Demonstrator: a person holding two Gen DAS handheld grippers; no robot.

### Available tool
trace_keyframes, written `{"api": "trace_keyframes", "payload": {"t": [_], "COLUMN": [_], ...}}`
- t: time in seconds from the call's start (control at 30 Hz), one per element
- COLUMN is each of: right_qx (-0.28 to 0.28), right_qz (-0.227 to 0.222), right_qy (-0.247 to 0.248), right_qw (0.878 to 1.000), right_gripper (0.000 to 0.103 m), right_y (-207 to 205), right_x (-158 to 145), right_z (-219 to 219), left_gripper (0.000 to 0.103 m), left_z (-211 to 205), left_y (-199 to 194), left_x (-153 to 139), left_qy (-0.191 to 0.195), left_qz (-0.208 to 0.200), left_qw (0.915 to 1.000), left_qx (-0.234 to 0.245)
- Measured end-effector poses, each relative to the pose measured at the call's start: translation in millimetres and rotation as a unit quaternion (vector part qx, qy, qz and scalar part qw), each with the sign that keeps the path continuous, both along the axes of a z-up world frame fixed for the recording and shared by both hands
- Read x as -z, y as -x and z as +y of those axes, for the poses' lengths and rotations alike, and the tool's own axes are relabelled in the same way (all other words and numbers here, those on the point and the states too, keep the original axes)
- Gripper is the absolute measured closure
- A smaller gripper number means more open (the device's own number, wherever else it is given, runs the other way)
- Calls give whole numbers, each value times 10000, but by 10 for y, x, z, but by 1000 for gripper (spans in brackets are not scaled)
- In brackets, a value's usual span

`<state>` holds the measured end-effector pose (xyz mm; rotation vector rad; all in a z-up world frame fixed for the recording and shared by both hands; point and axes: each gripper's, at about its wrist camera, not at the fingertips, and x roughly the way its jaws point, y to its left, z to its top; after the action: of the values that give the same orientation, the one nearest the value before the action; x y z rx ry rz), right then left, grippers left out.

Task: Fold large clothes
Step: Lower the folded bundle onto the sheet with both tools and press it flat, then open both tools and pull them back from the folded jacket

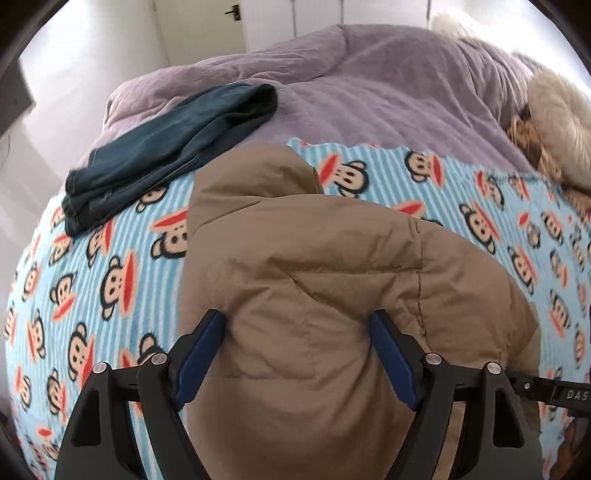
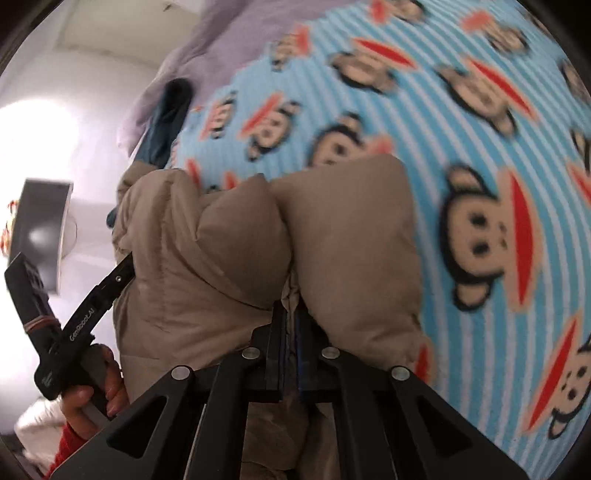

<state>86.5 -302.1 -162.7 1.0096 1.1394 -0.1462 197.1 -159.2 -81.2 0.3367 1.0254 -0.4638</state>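
A puffy tan jacket (image 1: 295,258) lies bunched on a blue striped monkey-print blanket (image 1: 110,266). In the left wrist view my left gripper (image 1: 297,321) stands wide, its blue pads (image 1: 199,354) pressing on both sides of a thick bulge of the jacket. In the right wrist view my right gripper (image 2: 291,314) is shut on a thin fold of the jacket (image 2: 351,240), with padded lobes puffing up on either side of its fingers. The left gripper's body (image 2: 74,314) and the hand holding it (image 2: 92,398) show at the left of that view, beside the jacket's edge.
A dark teal folded garment (image 1: 166,155) lies at the blanket's far left, partly on a purple duvet (image 1: 369,85). A fluffy beige item (image 1: 554,122) sits at the far right. A white door (image 1: 207,22) and wall lie beyond. A dark box (image 2: 40,229) stands off the bed.
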Motion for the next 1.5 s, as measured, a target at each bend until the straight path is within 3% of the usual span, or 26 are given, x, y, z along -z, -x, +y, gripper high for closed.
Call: {"api": "trace_keyframes", "payload": {"t": [0.1,0.4,0.47,0.57,0.73,0.83,1.0,1.13,1.4,1.5], "right_qx": [282,-244,-485,-708,-631,-591,-500,-641,-615,-666], "right_qz": [9,-438,-316,225,356,448,737,841,737,718], "right_qy": [-177,813,957,1161,1187,1209,1098,1226,1188,1213], "right_qw": [9994,9954,9937,9905,9903,9899,9900,9868,9883,9878], "right_gripper": [100,97,97,97,97,97,98,97,94,71], "right_y": [130,714,734,712,745,692,675,670,804,893], "right_x": [-43,-924,-912,-665,-477,-361,-167,-260,-642,-761], "right_z": [-49,512,692,856,841,811,780,846,967,1062], "left_gripper": [22,22,22,22,22,22,20,20,20,20], "left_z": [-23,82,108,218,705,1027,1229,1277,1297,1310], "left_y": [49,28,30,81,482,785,1042,1045,1087,1119], "left_x": [22,33,-12,-155,-450,-370,-43,-28,-114,-139], "left_qy": [-132,-1,13,115,370,328,280,413,296,295], "left_qz": [-114,-43,-9,107,-2,155,633,804,798,843], "left_qw": [9998,10000,10000,9998,9993,9992,9963,9928,9942,9938], "left_qx": [59,1,-67,-101,-38,-177,-499,-786,-663,-658]}}
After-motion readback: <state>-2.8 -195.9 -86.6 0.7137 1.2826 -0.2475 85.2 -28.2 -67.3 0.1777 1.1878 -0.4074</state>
